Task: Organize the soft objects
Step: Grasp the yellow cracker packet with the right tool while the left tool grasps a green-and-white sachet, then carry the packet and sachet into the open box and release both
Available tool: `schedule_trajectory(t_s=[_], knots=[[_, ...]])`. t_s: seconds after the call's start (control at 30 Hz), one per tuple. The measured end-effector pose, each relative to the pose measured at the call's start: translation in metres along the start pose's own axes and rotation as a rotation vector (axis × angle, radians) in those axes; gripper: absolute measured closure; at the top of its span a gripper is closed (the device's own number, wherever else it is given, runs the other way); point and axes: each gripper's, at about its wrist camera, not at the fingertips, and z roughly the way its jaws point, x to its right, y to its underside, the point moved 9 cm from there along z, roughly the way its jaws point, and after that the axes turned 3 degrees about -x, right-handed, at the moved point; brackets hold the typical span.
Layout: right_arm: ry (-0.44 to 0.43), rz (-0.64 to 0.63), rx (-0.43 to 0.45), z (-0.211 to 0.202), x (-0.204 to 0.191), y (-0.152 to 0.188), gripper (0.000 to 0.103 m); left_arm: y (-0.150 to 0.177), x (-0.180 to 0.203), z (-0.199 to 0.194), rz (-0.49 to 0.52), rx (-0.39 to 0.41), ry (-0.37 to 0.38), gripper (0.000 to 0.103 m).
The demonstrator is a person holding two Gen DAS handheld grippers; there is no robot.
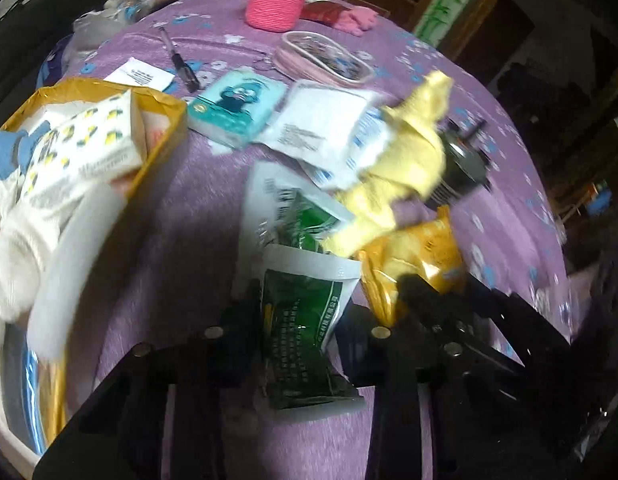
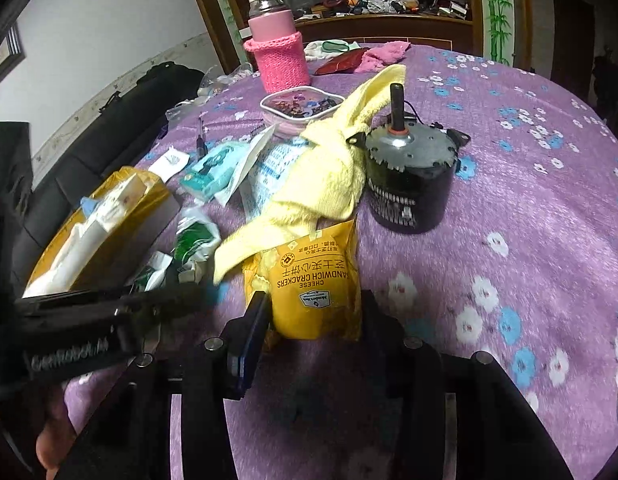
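Dim, motion-blurred; dark fisheye edges

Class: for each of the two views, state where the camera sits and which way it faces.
Left wrist: on the left gripper, facing the green sachet in its jaws; gold box left.
Right wrist: on the right gripper, facing the cracker packet it grips; left gripper crosses.
Shared: yellow cloth, motor, pink bottle.

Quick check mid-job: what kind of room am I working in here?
Most likely a lived-in home room, not a lab. A round table with a purple floral cloth carries household clutter, a pink knitted bottle sleeve stands on it, and a wooden cabinet full of odds and ends stands behind.
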Motion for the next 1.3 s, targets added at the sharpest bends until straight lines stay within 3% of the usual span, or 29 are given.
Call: schedule_trajectory(t_s=[0.3,0.37,0.4,0.73,0.83,1.0,1.13,1.3], knots=[[0.078,-0.017,0.012,-0.03,-0.009,0.021,0.06,0.014,0.002,0.0,0.009,-0.01,0.022,0.065],[0.098,-0.022,0.018,-0.036,-0.009,0.024,0.06,0.02,0.003,-0.002,0.021,-0.014,0.023,0.067],[0.105,-0.024,0.021,-0.039,-0.009,0.025,0.06,0.023,0.006,-0.004,0.036,-0.017,0.031,0.076],[0.102,0.012,0.025,-0.054,-0.003,0.039,0.06,0.055,0.009,-0.017,0.084,-0.039,0.087,0.077],[0.085,0.014,0.042,-0.062,-0.008,0.038,0.06,0.059,0.011,-0.038,0.072,-0.021,0.168,0.077],[0.0,-0.009,0.093,-0.086,-0.033,0.029,0.06,0.048,-0.002,-0.092,0.047,0.061,0.233,0.077],[-0.084,-0.045,0.121,-0.099,-0.062,0.019,0.059,0.026,-0.042,-0.136,-0.005,0.156,0.184,0.077],[-0.177,-0.111,0.093,-0.089,-0.109,0.007,0.059,0.008,-0.107,-0.16,-0.083,0.236,0.076,0.077]])
